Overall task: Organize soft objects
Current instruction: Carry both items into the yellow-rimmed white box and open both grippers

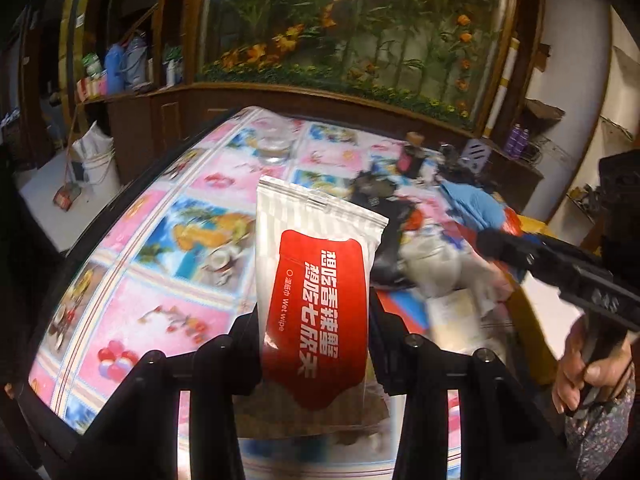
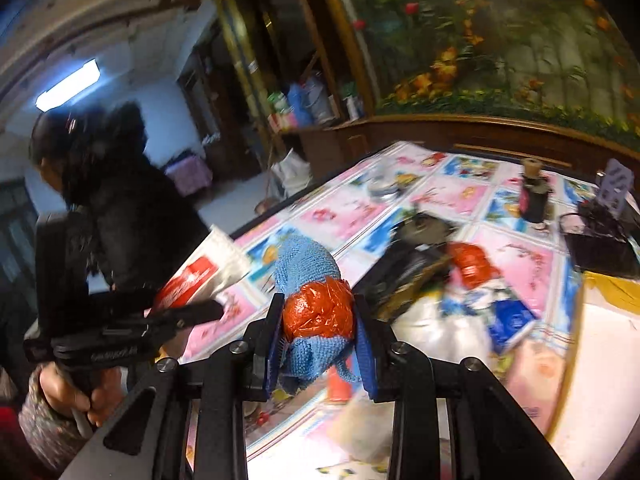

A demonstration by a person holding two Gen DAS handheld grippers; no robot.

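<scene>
The left gripper [image 1: 316, 320] is closed on a wet wipe packet [image 1: 320, 280], white with a red label. The packet is held upright between the jaws, clear of the table [image 1: 160, 248], and its sealed top edge points away from the camera. In the right wrist view the same packet [image 2: 204, 276] is seen projecting from the left gripper [image 2: 216, 308], which is carried by a hand [image 2: 68, 392] at the lower left.

The right gripper [image 2: 318, 344] is clamped on a blue knitted cloth [image 2: 304, 260] together with crumpled orange plastic [image 2: 320, 312]. The orange plastic is pressed between the blue pads [image 2: 366, 344], and the cloth extends above and below it. The bundle is held above the table [image 2: 520, 264].

The table is covered by a pink and blue patterned cloth [image 2: 344, 216]. A pile of soft items [image 2: 440, 280] lies on it ahead of the right gripper: a dark bag, a second orange piece and a blue packet. A dark bottle with a cork [image 2: 534, 192] stands beyond the pile. A glass bowl [image 1: 276, 140] stands at the far end of the table.
</scene>
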